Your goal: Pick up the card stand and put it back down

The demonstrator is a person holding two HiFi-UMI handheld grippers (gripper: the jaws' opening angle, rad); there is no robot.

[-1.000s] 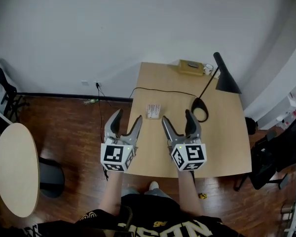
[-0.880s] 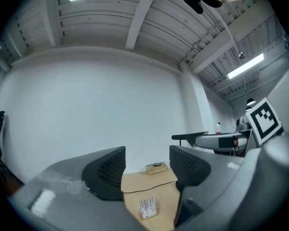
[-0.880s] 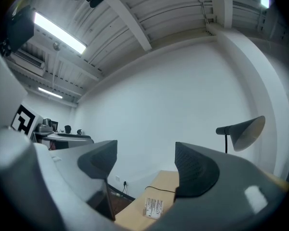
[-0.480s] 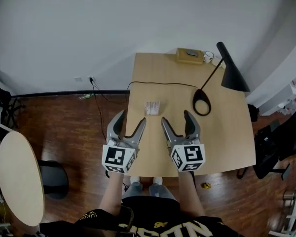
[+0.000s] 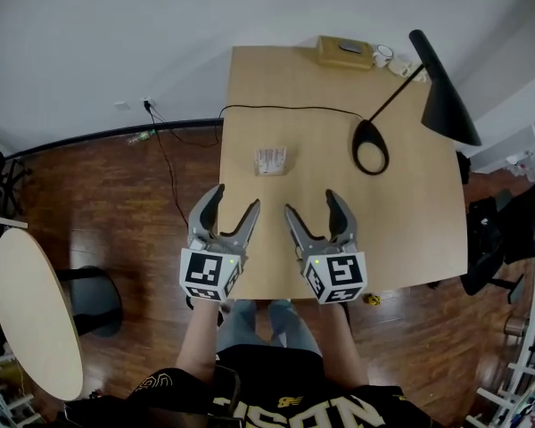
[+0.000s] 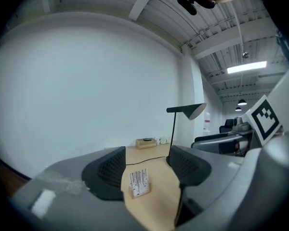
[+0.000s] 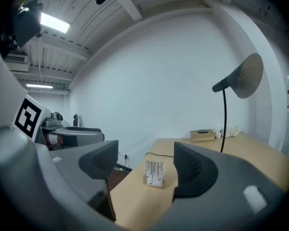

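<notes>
The card stand [image 5: 270,160], a small wooden block with white cards upright in it, sits on the wooden table [image 5: 410,239] toward its left side. It also shows between the jaws in the left gripper view [image 6: 139,183] and the right gripper view [image 7: 154,173], some way ahead of both. My left gripper [image 5: 232,209] hovers over the table's near left edge, jaws apart with nothing between them. My right gripper [image 5: 308,207] is beside it over the near part of the table, also open and empty.
A black desk lamp [image 5: 446,87] with a ring base [image 5: 371,147] stands at the right, its cable [image 5: 285,108] running across the table. A tan box [image 5: 345,52] and white cups [image 5: 394,61] sit at the far edge. A round table [image 5: 31,310] stands left on the wood floor.
The view has shifted so the table sits higher and fuller in the frame. Both grippers have drawn back toward the near edge, farther from the card stand. Their jaws look unchanged.
</notes>
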